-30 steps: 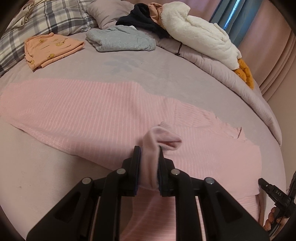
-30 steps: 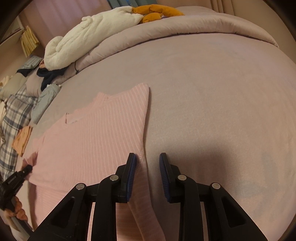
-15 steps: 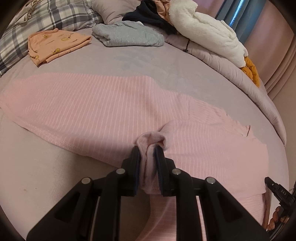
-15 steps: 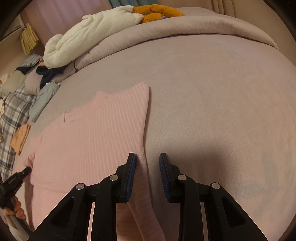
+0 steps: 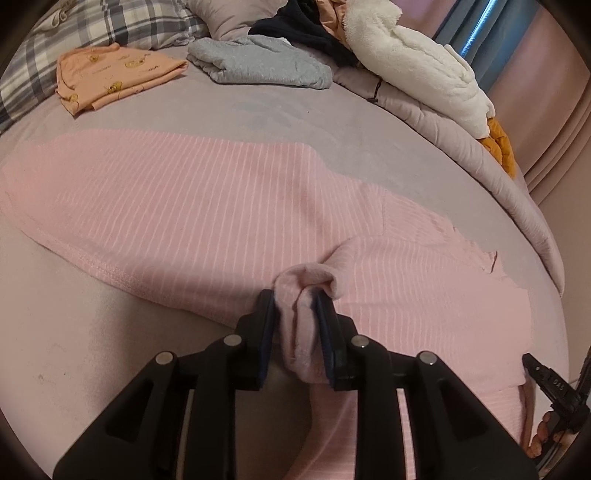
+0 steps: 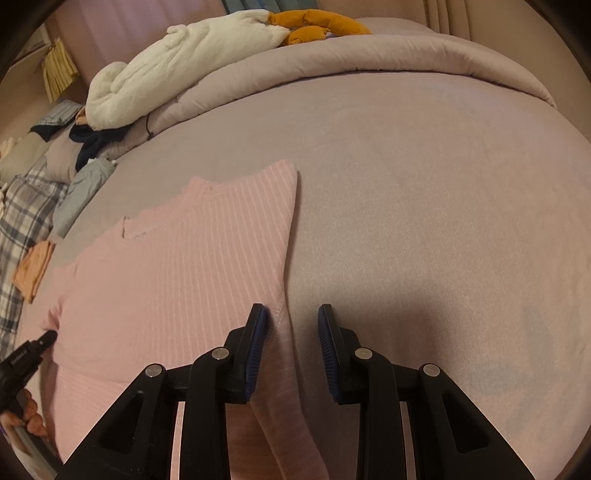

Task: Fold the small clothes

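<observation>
My left gripper (image 5: 293, 308) has a bunched cuff of the pink striped top (image 5: 192, 206) between its blue pads, and its jaws are opening; the fabric still fills the gap and touches both pads. The top itself lies spread flat on the mauve bed sheet (image 5: 74, 332), running away from this gripper to the left and right, with the held sleeve end folded in over the body of the garment. My right gripper (image 6: 291, 314) hovers at the top's other side with its jaws set apart and nothing pinched: the garment's side edge passes just inside the left pad (I cannot tell whether it brushes it), while bare sheet shows under the rest of the gap. Beyond the top, near the head of the bed, I see a folded orange garment (image 5: 114, 75) and a folded grey garment (image 5: 258, 64) lying well apart from my work, beside a plaid pillow (image 5: 110, 22). A white fleece blanket (image 5: 417, 66) and dark clothes (image 5: 306, 33) sit heaped on the rolled duvet (image 6: 369, 62) along the far side. Nothing lies on the sheet between either gripper and the top.
</observation>
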